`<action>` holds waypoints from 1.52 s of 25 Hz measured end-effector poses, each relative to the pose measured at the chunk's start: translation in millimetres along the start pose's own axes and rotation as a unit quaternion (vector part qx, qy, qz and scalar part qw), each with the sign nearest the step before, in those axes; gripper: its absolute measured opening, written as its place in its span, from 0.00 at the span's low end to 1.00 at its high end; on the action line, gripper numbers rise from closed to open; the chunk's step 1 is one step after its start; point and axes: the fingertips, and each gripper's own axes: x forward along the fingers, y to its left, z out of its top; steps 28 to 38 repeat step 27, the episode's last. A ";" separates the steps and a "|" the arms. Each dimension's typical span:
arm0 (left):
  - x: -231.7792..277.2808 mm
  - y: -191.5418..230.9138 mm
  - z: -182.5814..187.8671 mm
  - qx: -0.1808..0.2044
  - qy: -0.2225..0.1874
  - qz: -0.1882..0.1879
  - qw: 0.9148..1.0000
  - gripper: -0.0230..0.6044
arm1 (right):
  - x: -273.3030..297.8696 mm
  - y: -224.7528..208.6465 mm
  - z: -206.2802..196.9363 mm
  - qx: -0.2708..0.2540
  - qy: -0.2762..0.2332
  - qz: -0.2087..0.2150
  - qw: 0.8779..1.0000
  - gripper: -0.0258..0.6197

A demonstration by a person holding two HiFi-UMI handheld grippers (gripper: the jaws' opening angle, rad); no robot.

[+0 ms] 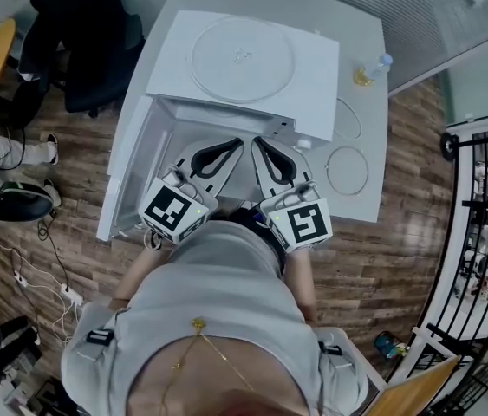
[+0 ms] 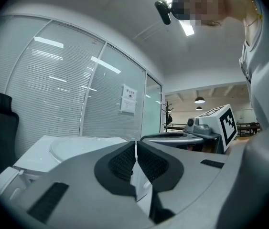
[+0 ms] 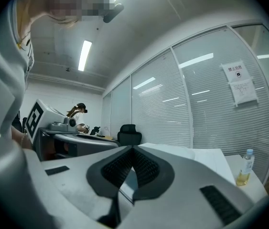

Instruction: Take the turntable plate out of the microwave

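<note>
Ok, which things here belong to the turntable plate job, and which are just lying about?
Job: microwave, turntable plate lying on top of it, left gripper, right gripper, both shut.
Lying about: bottle, ring, office chair.

Operator and handheld tooling.
Grey shirt [image 1: 217, 293], thin gold necklace [image 1: 198, 325], black strap buckles [image 1: 99, 337]. Left gripper [image 1: 237, 143] and right gripper [image 1: 257, 143] have grey shells, black ridged pads [image 2: 123, 163] and white cubes [image 1: 174, 210] with black square markers.

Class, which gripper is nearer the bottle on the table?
Right. In the head view the right gripper is lower left of the bottle; the left gripper sits beside it, farther left.
</note>
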 end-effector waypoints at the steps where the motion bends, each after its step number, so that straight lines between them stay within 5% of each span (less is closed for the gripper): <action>1: -0.2 -0.5 -0.1 0.000 0.000 0.000 1.000 0.09 | -0.4 0.0 -0.1 -0.001 0.001 0.000 1.000 0.06; 38: -0.1 10.5 -2.8 -0.018 0.004 0.006 1.000 0.09 | 7.3 1.2 -5.0 -0.011 0.017 0.006 1.000 0.06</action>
